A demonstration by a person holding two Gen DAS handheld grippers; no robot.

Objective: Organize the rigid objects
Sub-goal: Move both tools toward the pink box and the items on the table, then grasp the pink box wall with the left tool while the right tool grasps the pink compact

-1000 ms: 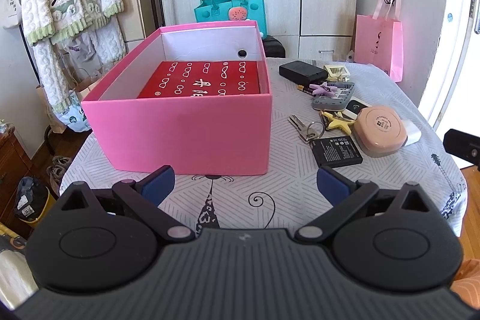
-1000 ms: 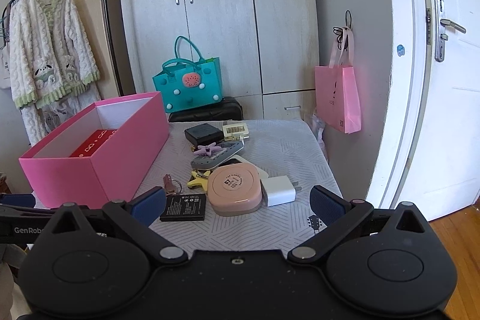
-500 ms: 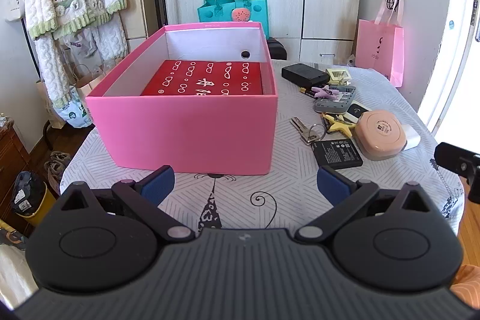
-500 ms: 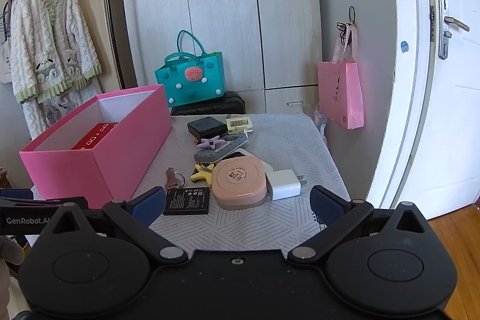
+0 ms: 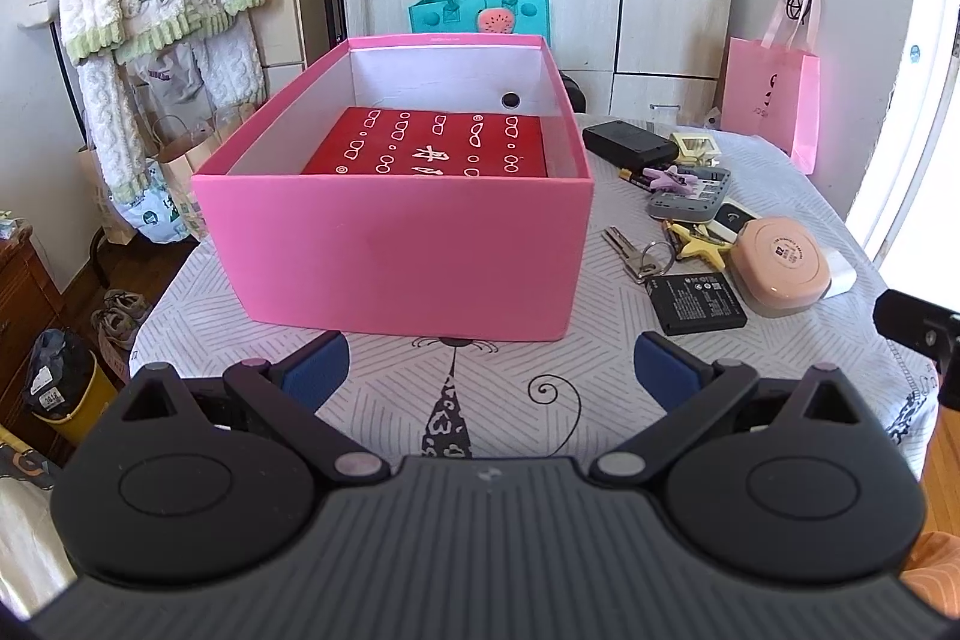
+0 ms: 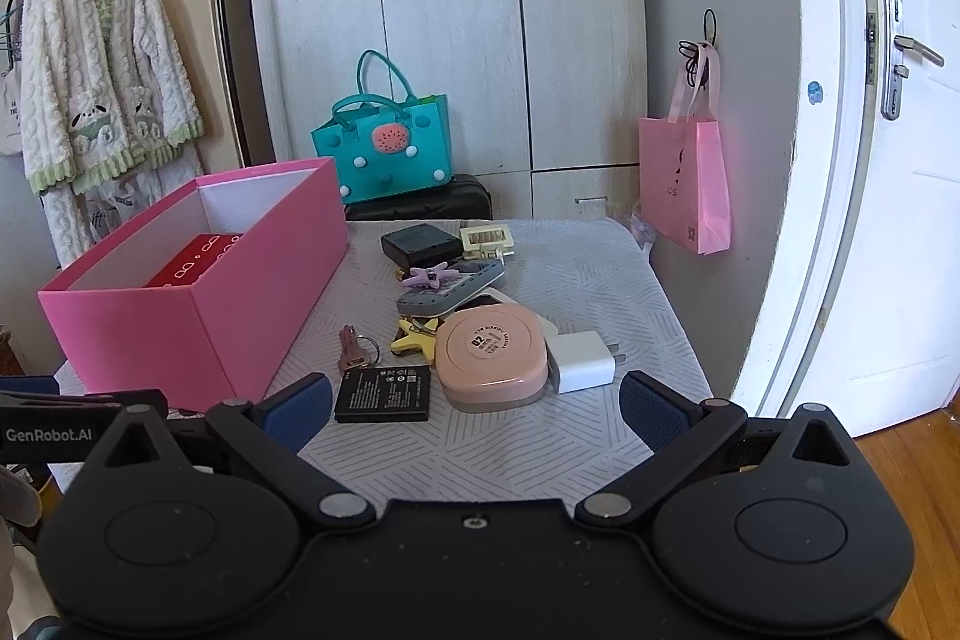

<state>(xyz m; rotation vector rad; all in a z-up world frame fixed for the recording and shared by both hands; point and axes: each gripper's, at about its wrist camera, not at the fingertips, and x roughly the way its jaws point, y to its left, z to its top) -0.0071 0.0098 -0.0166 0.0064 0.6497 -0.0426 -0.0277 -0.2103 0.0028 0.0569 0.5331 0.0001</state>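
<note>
Both grippers gape wide and hold nothing. The left gripper (image 5: pixel 491 367), at bottom centre, has edged closer to the pink box (image 5: pixel 396 244), now larger mid-frame, a red packet (image 5: pixel 429 151) flat inside. The right gripper (image 6: pixel 476 409) has neared the clutter: flat black battery (image 6: pixel 384 393), round pink case (image 6: pixel 492 361), white charger (image 6: pixel 583 361).

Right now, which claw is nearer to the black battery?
The right claw: the black battery lies just ahead of its left finger. The left claw faces the pink box, the battery off to its right.
</note>
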